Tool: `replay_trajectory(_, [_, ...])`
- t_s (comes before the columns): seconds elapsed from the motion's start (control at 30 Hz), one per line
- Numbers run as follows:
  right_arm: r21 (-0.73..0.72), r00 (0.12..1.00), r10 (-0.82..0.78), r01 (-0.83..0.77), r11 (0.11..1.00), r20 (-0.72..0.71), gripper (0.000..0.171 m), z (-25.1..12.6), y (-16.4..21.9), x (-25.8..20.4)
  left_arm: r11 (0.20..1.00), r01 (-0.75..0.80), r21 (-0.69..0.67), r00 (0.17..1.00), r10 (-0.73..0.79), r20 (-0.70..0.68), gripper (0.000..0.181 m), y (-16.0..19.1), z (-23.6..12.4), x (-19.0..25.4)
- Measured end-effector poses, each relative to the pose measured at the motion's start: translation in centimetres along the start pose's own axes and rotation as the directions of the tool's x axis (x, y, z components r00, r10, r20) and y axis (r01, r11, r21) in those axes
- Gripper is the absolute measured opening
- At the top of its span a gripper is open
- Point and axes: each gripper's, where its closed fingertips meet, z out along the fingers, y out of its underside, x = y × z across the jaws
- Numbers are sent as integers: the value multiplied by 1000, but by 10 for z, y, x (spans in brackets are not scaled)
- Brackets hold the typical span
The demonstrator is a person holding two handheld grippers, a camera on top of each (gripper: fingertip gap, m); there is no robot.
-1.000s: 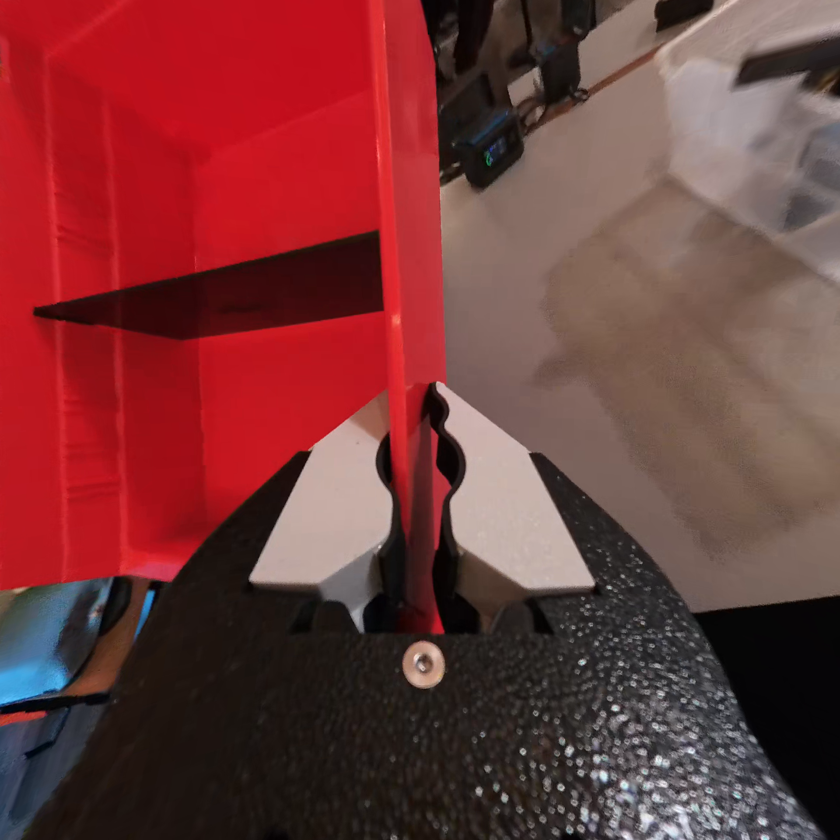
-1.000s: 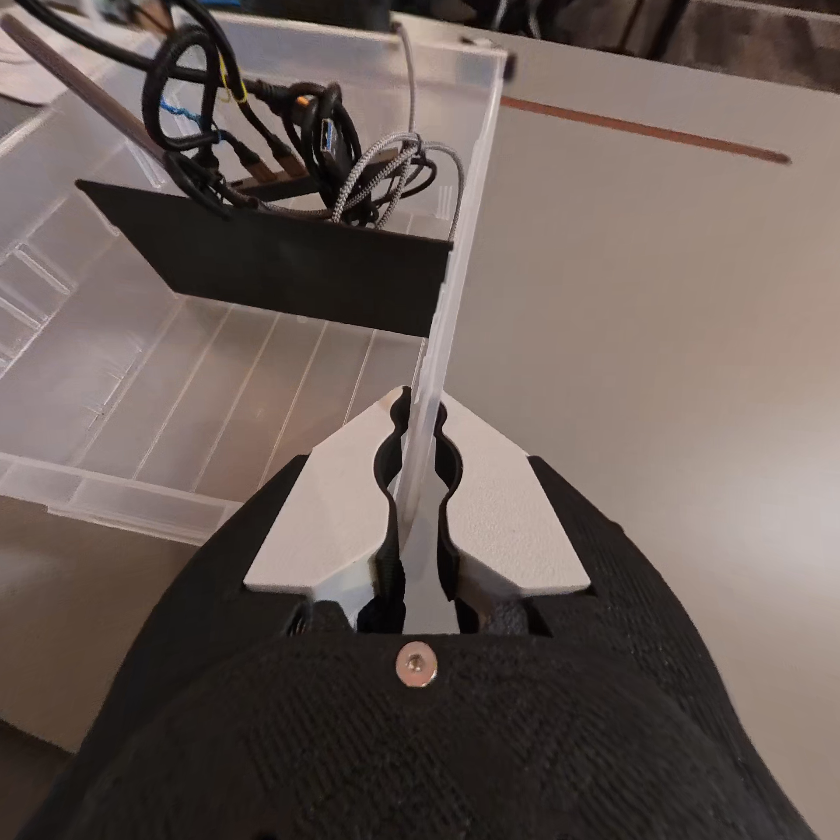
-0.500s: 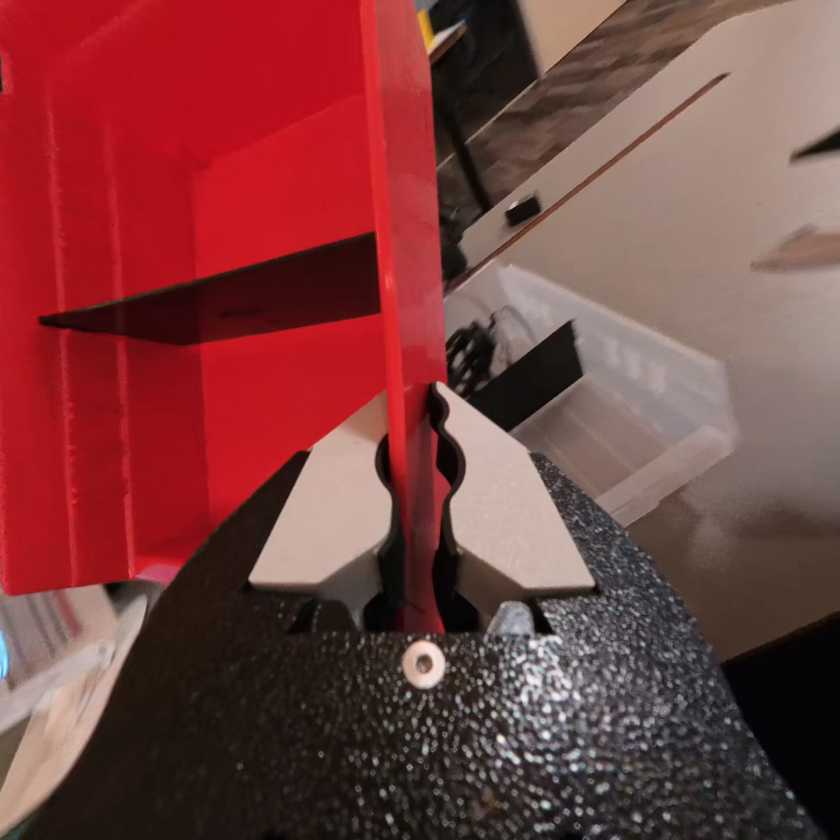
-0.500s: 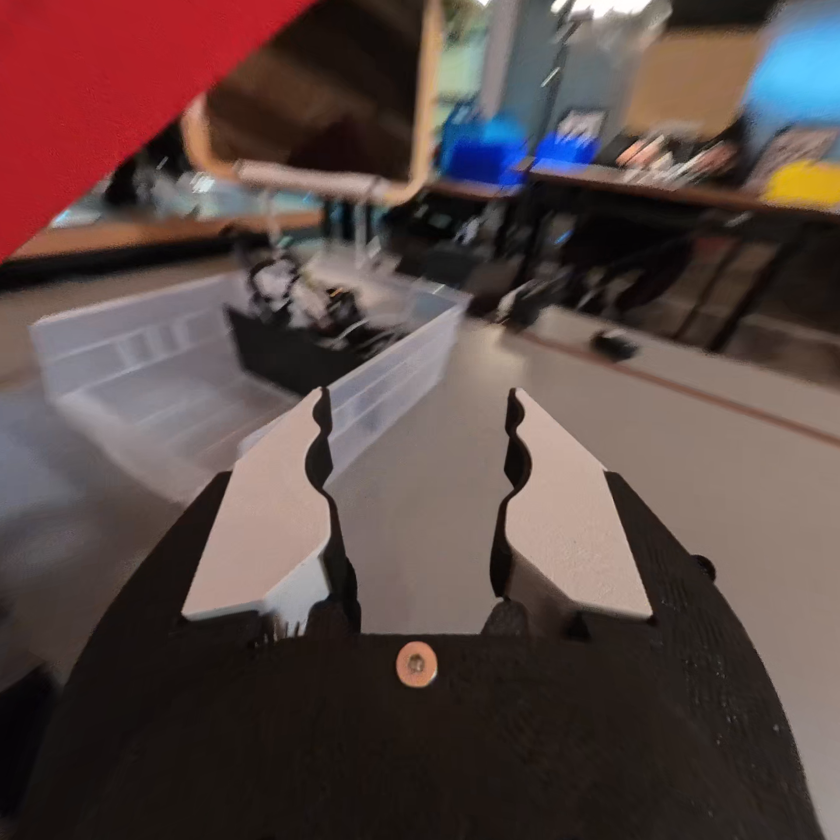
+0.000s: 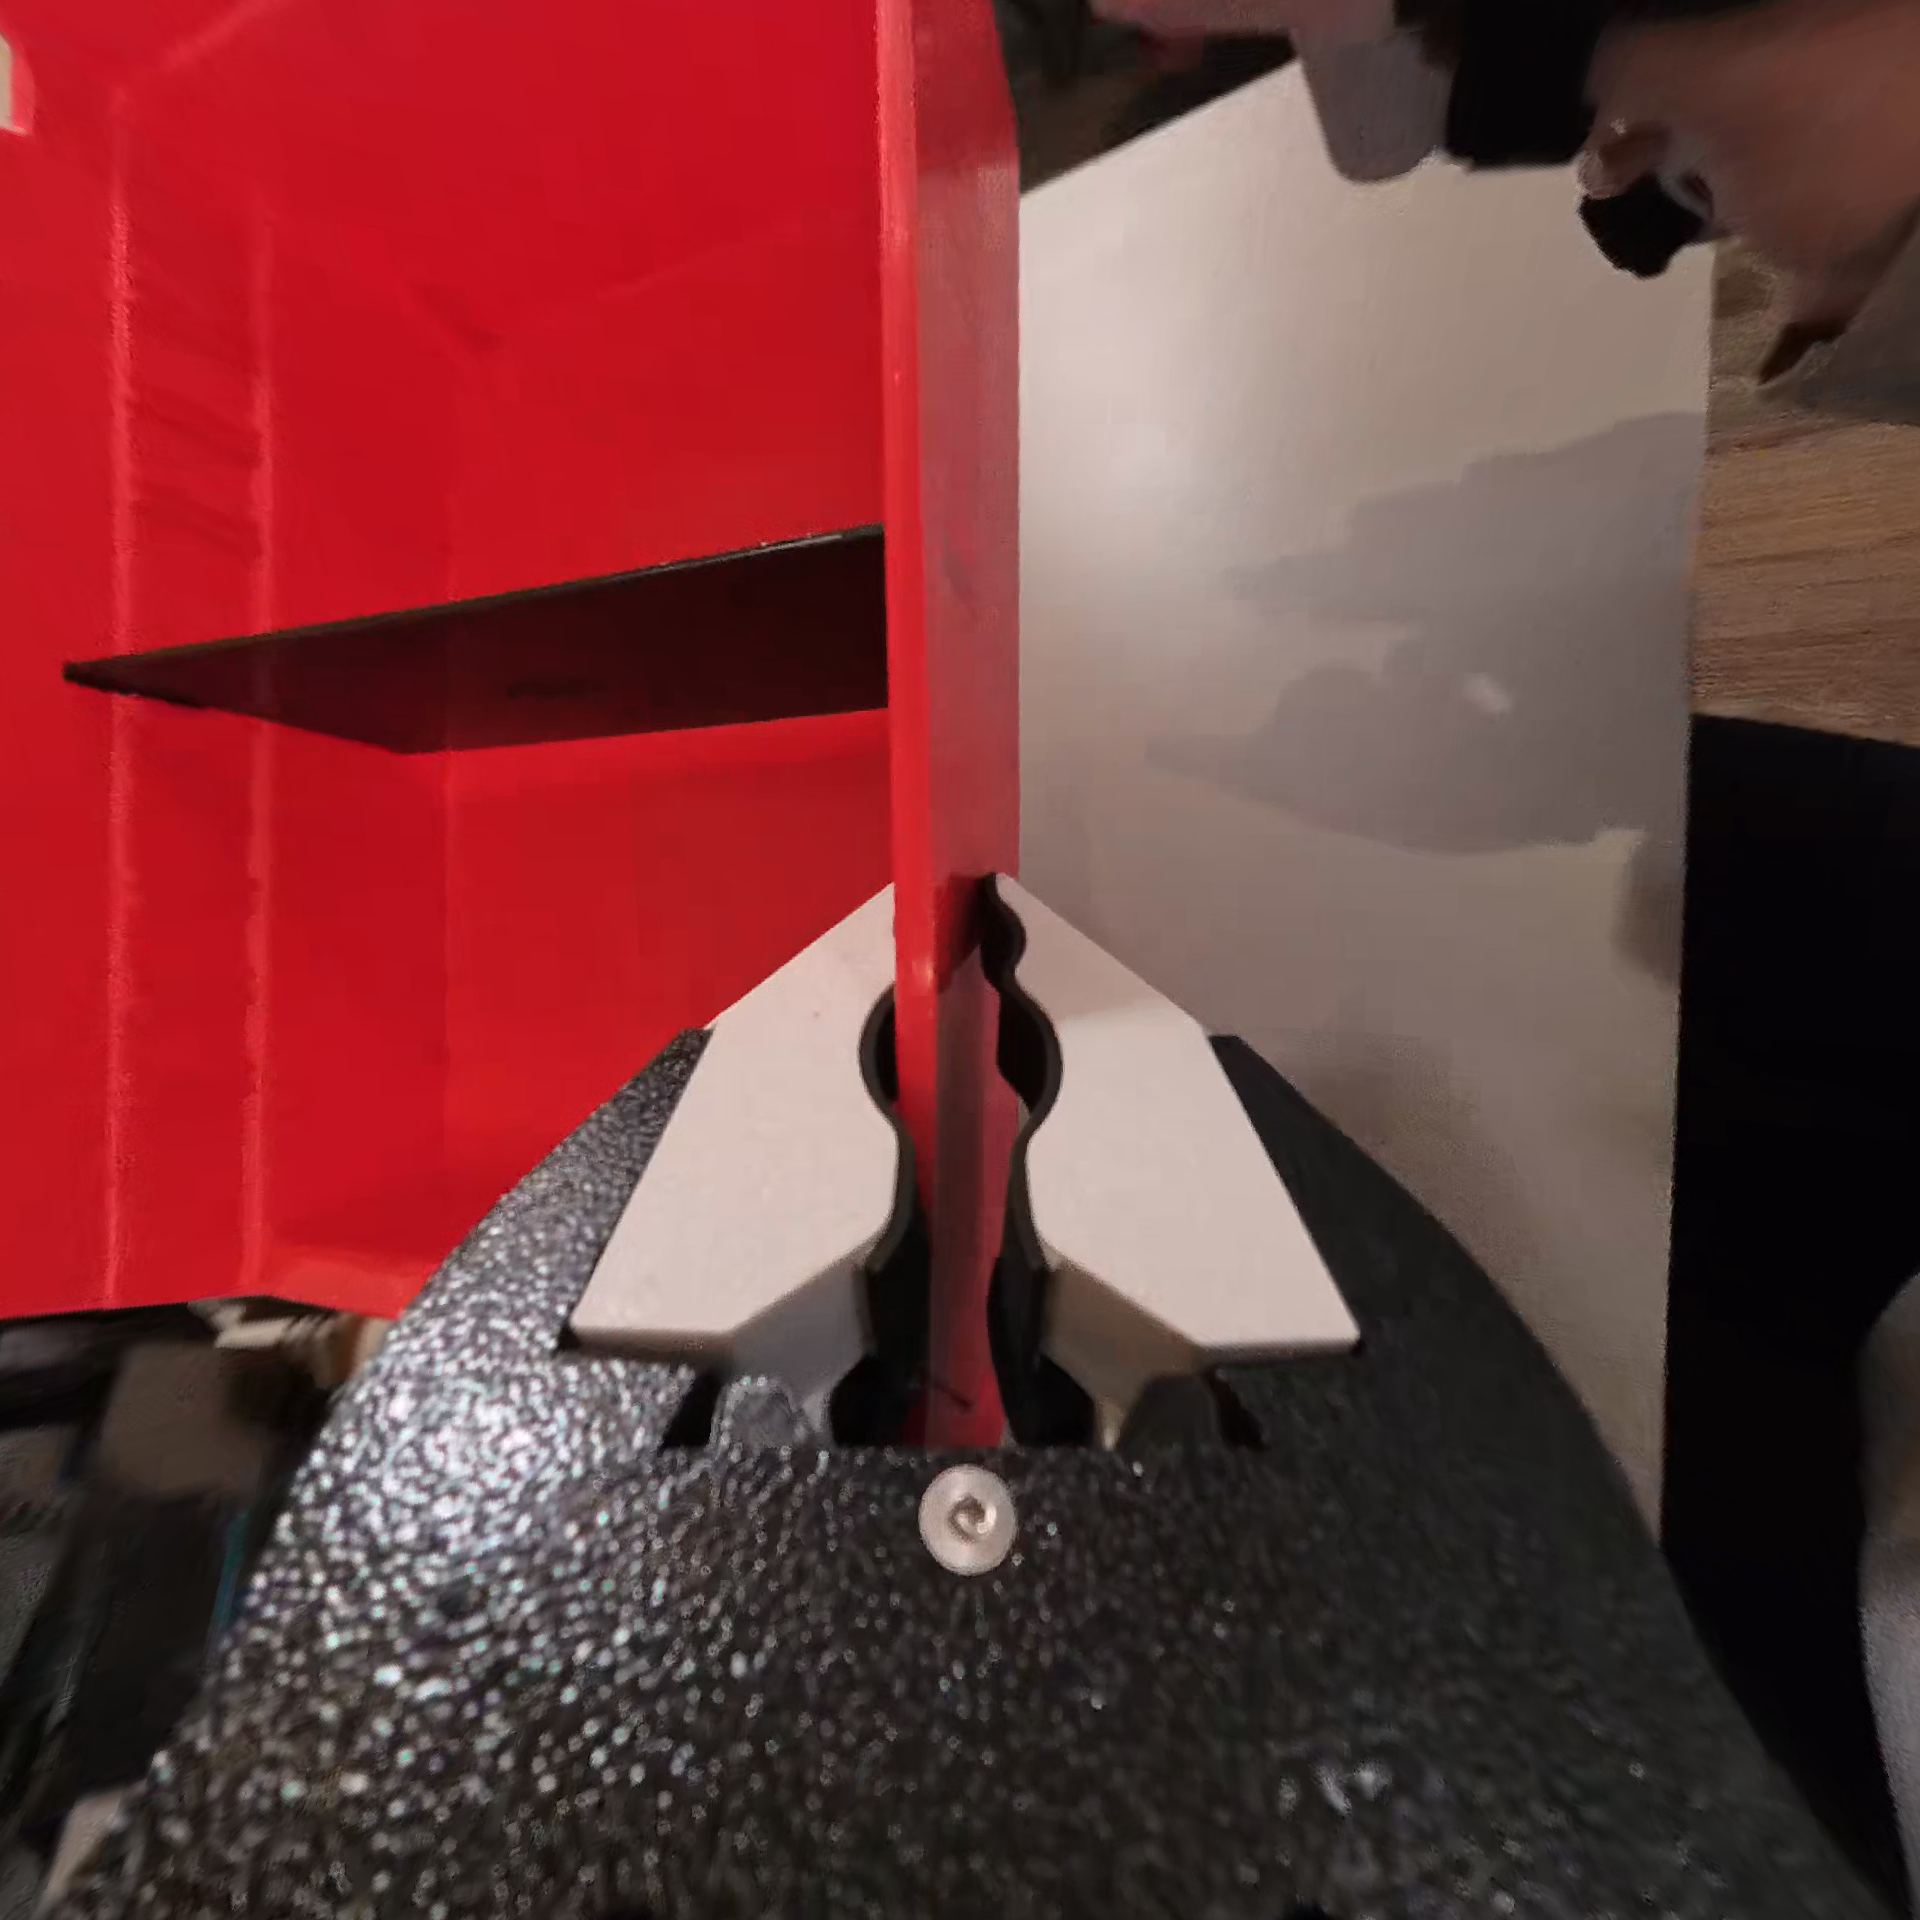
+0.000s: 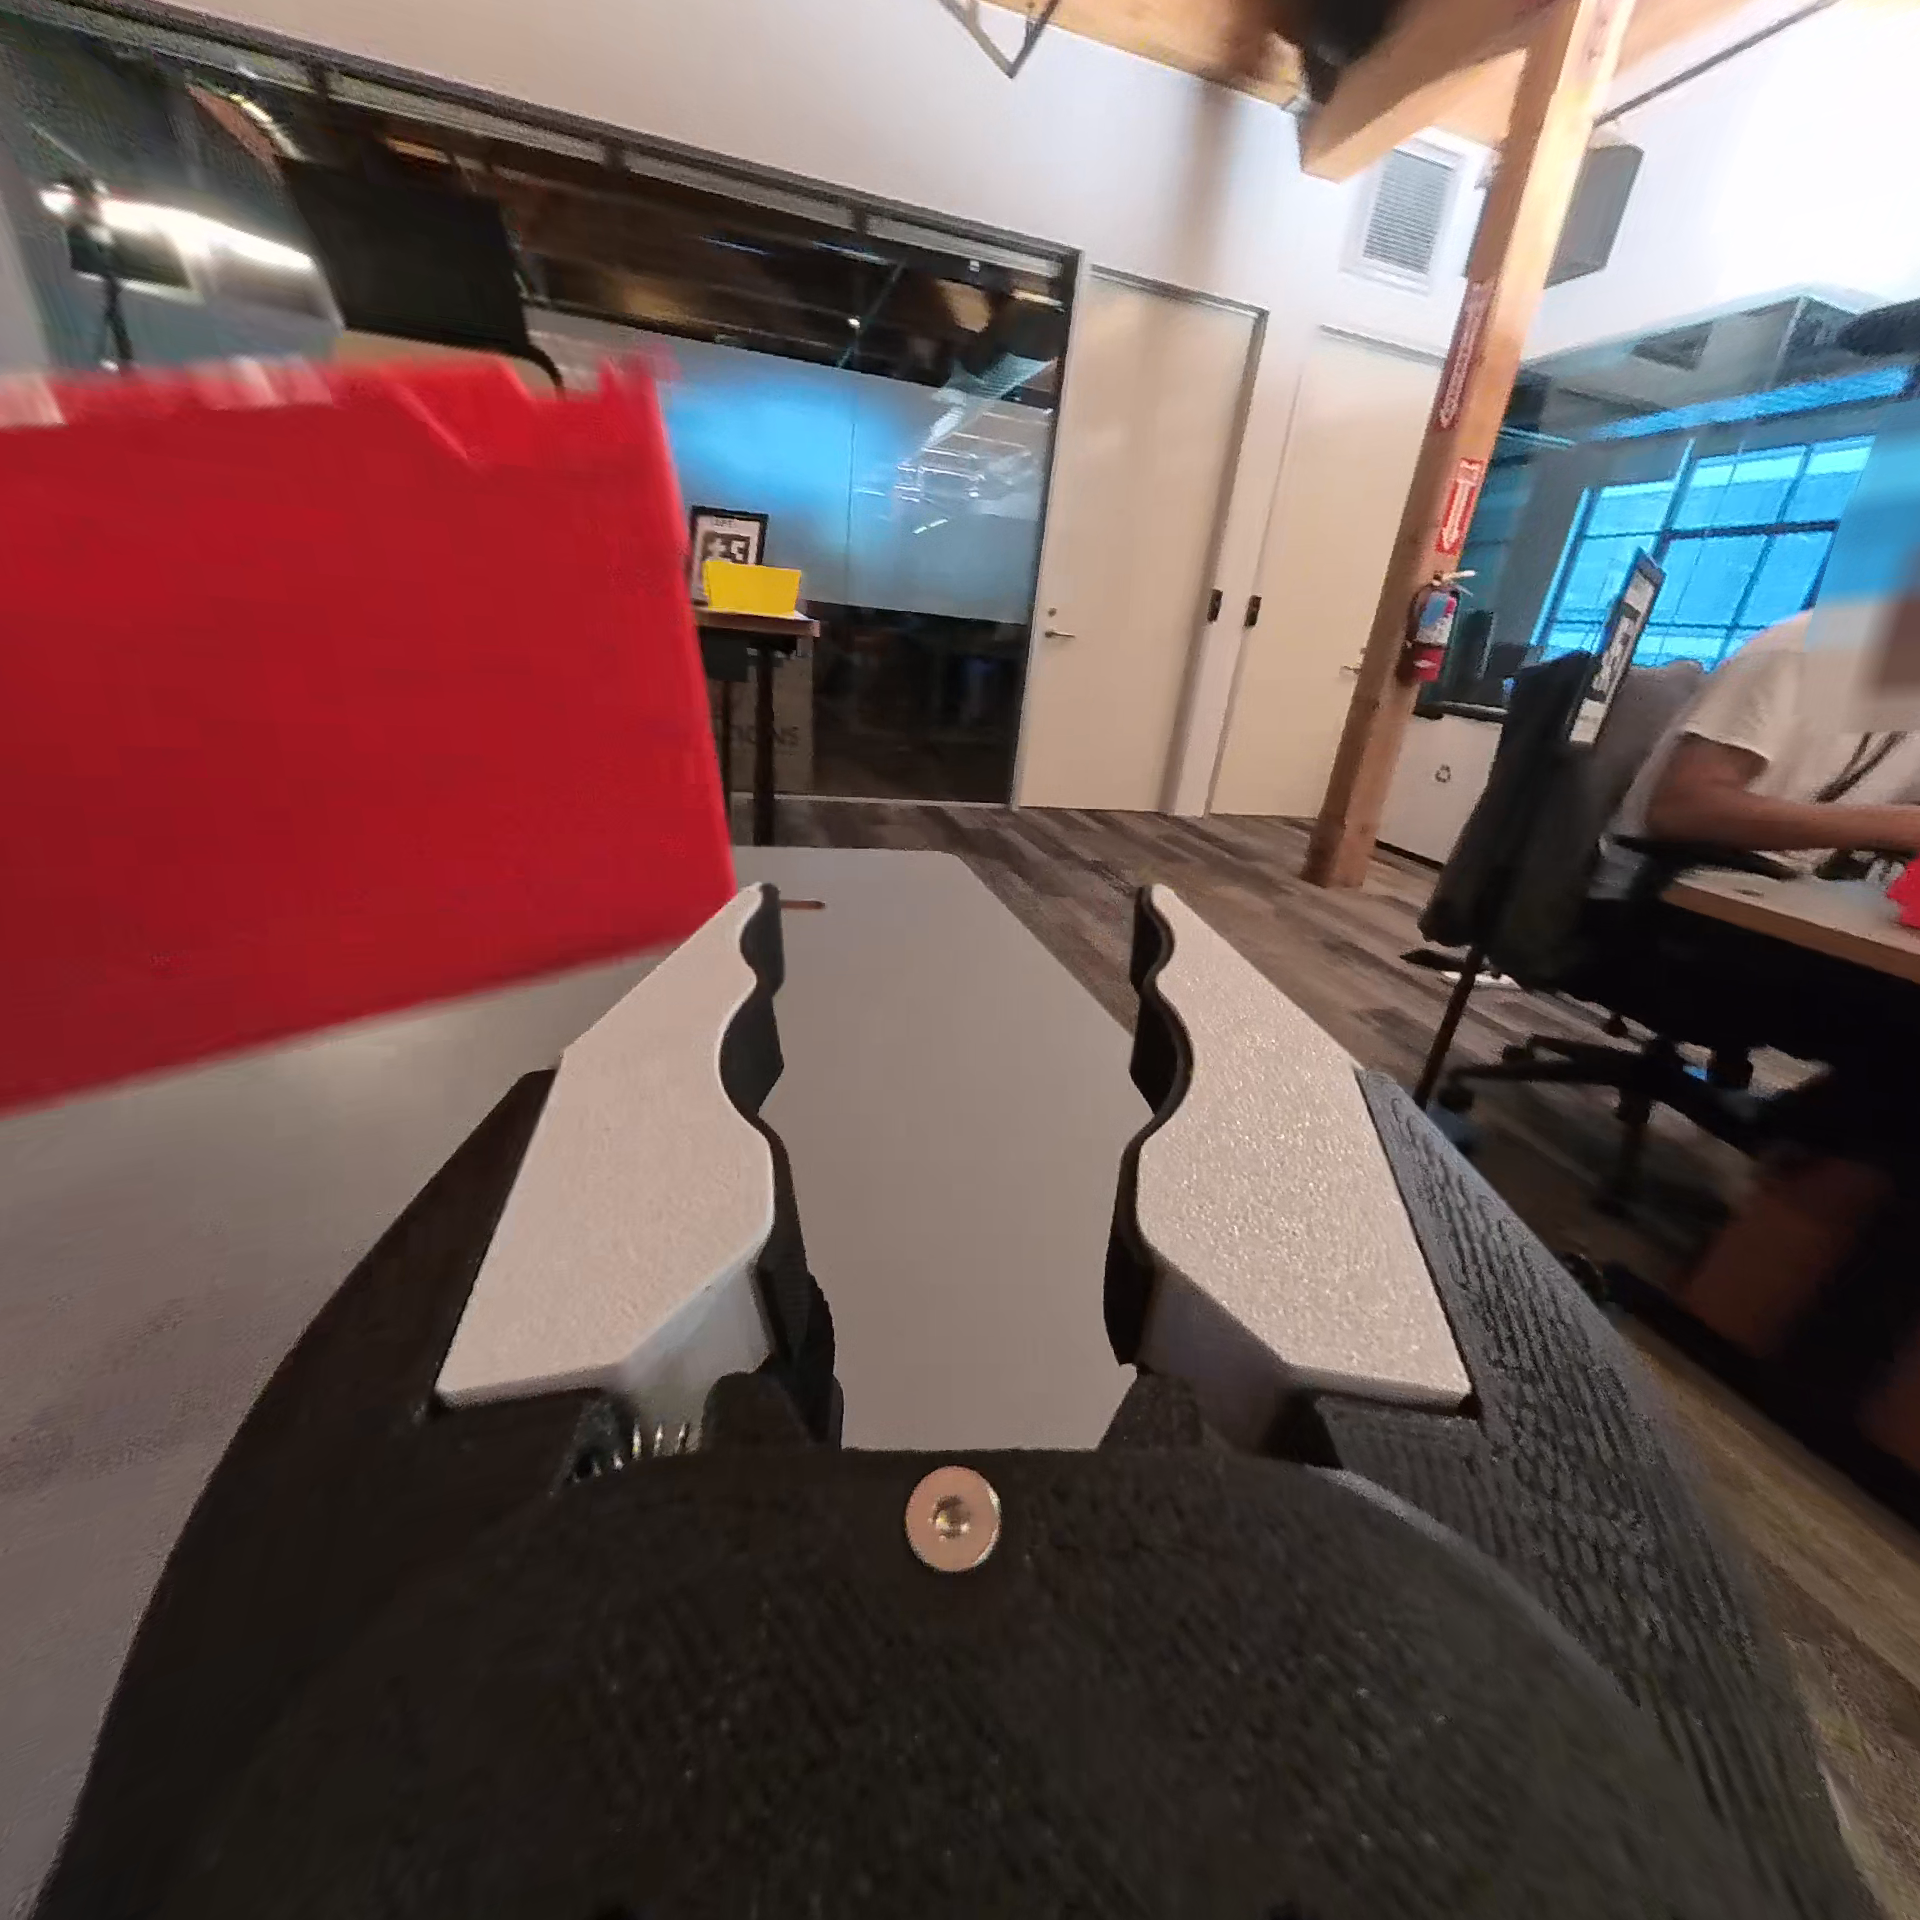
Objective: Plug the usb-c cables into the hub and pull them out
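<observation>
A red bin (image 5: 468, 520) fills the left of the left wrist view, its long axis running away from the camera and a black divider (image 5: 499, 665) crossing it; the left tongs (image 5: 948, 914) clamp its side wall. To the right lies the pale desk (image 5: 1351, 520). In the right wrist view the right tongs (image 6: 951, 904) gape wide, holding nothing — the bin is blurred at left, a seated person (image 6: 1787, 748) far right. Cables and hub are out of sight.
</observation>
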Motion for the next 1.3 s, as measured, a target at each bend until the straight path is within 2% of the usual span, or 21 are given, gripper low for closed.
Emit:
replay_trajectory(0.13, [-21,1000,27,-27,999,-14,67,3,10,11,997,5,-78,994,-14,-106,7,10,60,19])
replay_trajectory(0.23, [-34,999,39,-39,999,5,67,6,15,7,989,8,-147,991,-27,-130,8,22,88,28])
replay_trajectory(0.33, [-43,999,34,-33,999,21,66,7,19,3,980,40,-194,986,-70,-154,7,36,105,36])
replay_trajectory(0.43, [-65,998,43,-40,997,40,66,9,24,-3,977,34,-211,993,-58,-108,9,35,109,33])
replay_trajectory(0.53, [-72,998,45,-41,997,52,66,10,25,-8,980,115,-161,990,-127,-67,14,27,110,26])
replay_trajectory(0.63, [-68,997,34,-30,997,67,67,9,21,-16,972,215,-94,976,-216,3,50,18,102,13])
replay_trajectory(0.77, [-78,989,85,-76,994,124,83,8,18,-40,964,266,-26,960,-262,99,98,13,70,-10])
replay_trajectory(0.9, [-111,984,88,-71,991,155,118,7,15,-79,951,308,21,939,-307,156,109,19,26,-29])
replay_trajectory(1.03, [-196,980,67,-29,980,185,143,1,18,-132,940,327,100,899,-341,275,115,37,-45,-54])
replay_trajectory(1.1, [-234,982,68,-26,972,174,143,-3,22,-153,928,341,148,841,-372,393,113,58,-92,-76])
replay_trajectory(1.13, [-246,988,79,-44,968,135,135,-5,24,-158,917,365,163,800,-398,449,108,74,-115,-87])
replay_trajectory(1.17, [-239,990,98,-71,968,101,134,-7,25,-162,901,401,164,756,-427,497,103,94,-136,-97])
replay_trajectory(1.23, [-257,986,115,-81,963,121,131,-10,32,-183,859,491,147,654,-475,588,92,143,-173,-111])
replay_trajectory(1.3, [-326,983,95,-38,945,159,133,-15,46,-206,805,579,130,559,-508,655,93,194,-202,-117])
